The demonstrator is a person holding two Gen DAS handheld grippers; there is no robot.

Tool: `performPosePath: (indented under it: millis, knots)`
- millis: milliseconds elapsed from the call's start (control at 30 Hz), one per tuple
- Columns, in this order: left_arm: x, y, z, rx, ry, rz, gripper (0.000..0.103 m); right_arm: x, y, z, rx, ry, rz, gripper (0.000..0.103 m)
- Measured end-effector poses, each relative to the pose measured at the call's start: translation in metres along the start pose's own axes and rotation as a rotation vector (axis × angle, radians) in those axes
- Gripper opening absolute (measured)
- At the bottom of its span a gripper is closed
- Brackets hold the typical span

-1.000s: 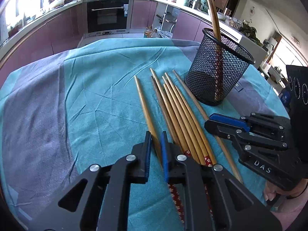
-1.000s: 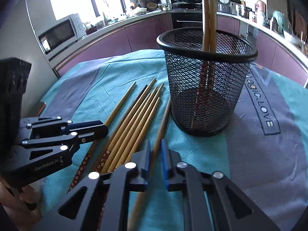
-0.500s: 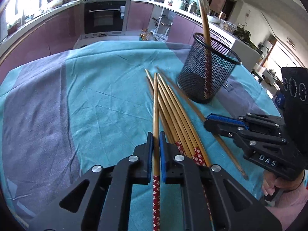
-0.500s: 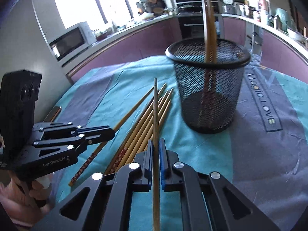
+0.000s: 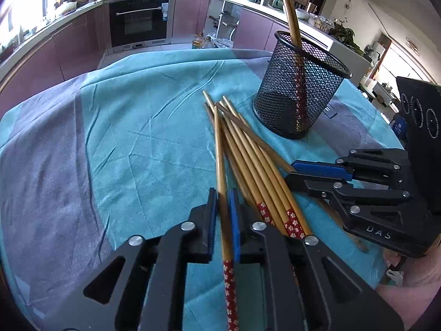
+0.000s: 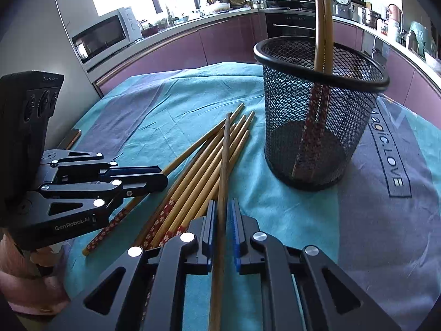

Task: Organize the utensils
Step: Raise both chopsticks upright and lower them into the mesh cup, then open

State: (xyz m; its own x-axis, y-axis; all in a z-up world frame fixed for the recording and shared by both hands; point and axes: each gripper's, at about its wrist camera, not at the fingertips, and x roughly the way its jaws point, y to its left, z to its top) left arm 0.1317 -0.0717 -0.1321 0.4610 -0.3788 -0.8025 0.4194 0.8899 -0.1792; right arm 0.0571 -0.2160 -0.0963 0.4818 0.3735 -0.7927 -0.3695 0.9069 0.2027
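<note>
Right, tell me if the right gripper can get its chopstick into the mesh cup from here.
Probably yes. The right gripper is shut on one chopstick, and the mesh cup stands just ahead with its mouth open. Only two chopsticks lean inside, leaving room; nothing blocks the path, though the stick must be lifted over the rim.

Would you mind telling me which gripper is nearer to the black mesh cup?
Right. The right gripper, shut on a chopstick, sits just short of the mesh cup. The left gripper, holding its own chopstick, is farther off, beyond the loose chopsticks.
</note>
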Motion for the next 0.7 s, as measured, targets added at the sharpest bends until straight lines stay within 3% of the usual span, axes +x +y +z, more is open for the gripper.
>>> performPosePath:
  millis: [367, 700]
  knots:
    - [0.005, 0.001, 0.011, -0.017, 0.006, -0.003, 0.008, -0.008, -0.006, 0.004, 0.012, -0.038, 0.026, 0.006]
    - [-0.046, -0.009, 0.022, 0.002, -0.108, -0.057, 0.008, -0.062, -0.005, 0.008, -0.016, -0.161, 0.042, 0.006]
